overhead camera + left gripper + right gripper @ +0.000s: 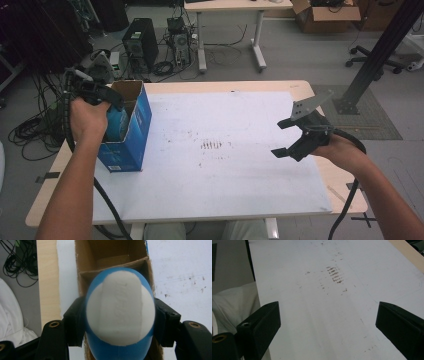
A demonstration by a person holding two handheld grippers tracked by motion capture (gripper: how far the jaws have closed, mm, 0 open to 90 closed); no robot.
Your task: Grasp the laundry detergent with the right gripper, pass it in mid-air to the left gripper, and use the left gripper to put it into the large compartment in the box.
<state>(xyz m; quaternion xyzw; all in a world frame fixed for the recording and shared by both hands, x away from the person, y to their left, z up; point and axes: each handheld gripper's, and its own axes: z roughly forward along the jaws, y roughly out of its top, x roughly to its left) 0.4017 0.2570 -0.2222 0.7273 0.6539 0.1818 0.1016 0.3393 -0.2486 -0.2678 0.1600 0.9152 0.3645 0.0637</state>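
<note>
- the left gripper (107,100) hangs over the open top of the blue box (131,132) at the left edge of the desk (300,87), pointing down into it, which looks like the way to lower something straight in without catching the cardboard walls.
- its jaws pinch a blue and white ball (120,312) from both sides; in the left gripper view the ball sits right above the box mouth, partly between the brown inner flaps.
- the box stands upright on the white sheet (225,150), near the left side; inside i see bare brown cardboard and a flap across it, nothing else that i can make out.
- the right gripper (285,137) hovers over the right part of the sheet, well apart from the box, jaws spread wide with nothing between them; i judge it is just waiting out of the way.
- the smudged marks (212,145) in the middle of the sheet lie between the two hands.
</note>
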